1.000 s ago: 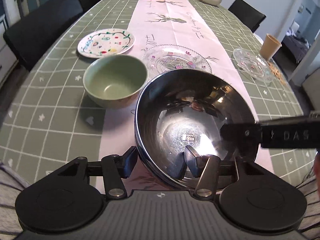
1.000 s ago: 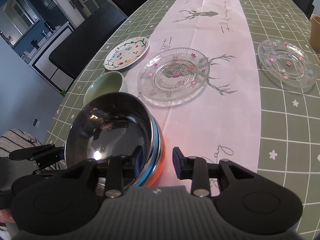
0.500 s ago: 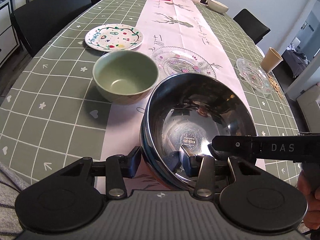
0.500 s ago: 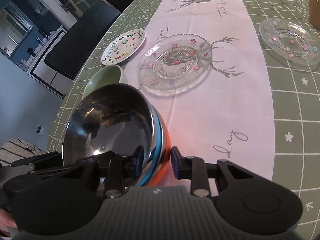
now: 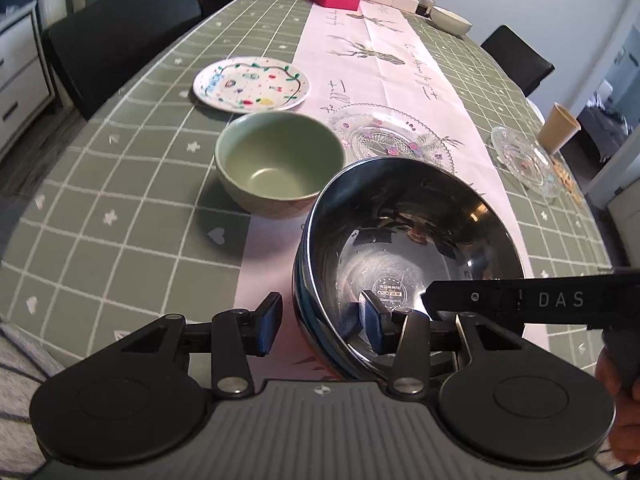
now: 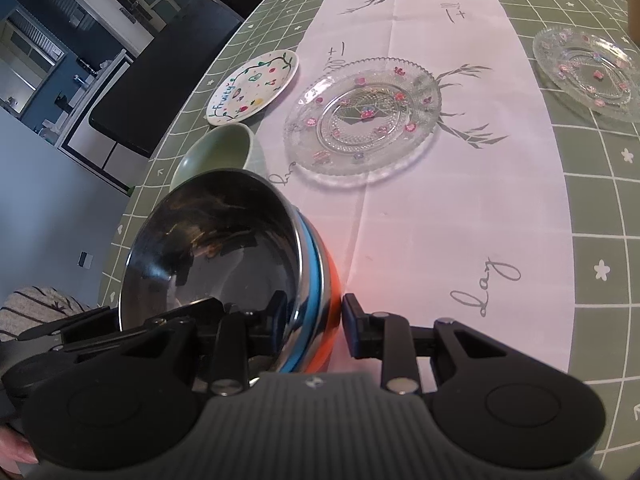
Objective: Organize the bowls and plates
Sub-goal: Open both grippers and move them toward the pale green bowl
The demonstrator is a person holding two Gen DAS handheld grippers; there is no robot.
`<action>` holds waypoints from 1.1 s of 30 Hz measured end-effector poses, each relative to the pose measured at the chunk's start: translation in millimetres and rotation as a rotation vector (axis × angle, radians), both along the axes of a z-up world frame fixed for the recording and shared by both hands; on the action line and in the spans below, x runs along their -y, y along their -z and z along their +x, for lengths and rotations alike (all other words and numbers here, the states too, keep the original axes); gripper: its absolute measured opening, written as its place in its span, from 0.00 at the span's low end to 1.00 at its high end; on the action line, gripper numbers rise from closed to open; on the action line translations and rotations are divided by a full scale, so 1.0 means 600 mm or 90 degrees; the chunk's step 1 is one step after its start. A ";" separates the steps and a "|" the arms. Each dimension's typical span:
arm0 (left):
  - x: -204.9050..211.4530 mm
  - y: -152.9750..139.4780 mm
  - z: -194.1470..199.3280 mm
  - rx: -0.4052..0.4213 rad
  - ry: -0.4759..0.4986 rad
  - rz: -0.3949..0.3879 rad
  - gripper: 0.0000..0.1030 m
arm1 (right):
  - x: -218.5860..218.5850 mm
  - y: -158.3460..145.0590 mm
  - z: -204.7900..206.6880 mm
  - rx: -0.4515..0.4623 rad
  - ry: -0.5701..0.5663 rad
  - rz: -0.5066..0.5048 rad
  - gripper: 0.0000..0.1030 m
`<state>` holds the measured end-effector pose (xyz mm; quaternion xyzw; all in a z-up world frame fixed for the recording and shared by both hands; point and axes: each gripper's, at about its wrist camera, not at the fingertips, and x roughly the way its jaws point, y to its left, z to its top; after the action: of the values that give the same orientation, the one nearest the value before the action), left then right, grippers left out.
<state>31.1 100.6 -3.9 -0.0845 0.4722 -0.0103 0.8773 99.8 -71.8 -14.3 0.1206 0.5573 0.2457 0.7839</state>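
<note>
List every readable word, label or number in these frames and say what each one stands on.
"DAS": black arm of the right gripper.
"Fruity": white painted plate.
"day", cursive, first letter unclear: pale pink table runner.
Round stamp in the steel bowl: too small.
Other runner script: illegible.

Right tongs (image 6: 314, 326) astride steel bowl (image 6: 212, 248) rim, glass plate (image 6: 362, 116) beyond

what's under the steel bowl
The steel bowl sits nested in a blue bowl, itself in an orange one. Only their rims show; anything beneath is hidden.
</note>
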 end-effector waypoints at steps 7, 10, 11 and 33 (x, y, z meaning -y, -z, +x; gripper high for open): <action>0.026 -0.033 -0.030 0.128 0.007 0.115 0.70 | 0.004 -0.018 -0.002 0.014 -0.007 0.030 0.60; 0.020 -0.040 -0.031 0.132 0.019 0.086 0.70 | 0.010 -0.029 -0.001 0.032 0.001 0.038 0.66; 0.018 -0.044 -0.031 0.138 0.022 0.076 0.71 | 0.012 -0.033 0.000 0.036 0.002 0.045 0.68; -0.115 -0.121 0.038 0.118 -0.072 -0.010 0.71 | -0.045 -0.137 0.058 0.197 -0.087 0.021 0.86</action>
<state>53.8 169.6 68.5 -0.1170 0.3833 0.0279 0.9158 134.6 -44.8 67.7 0.0560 0.4328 0.3234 0.8396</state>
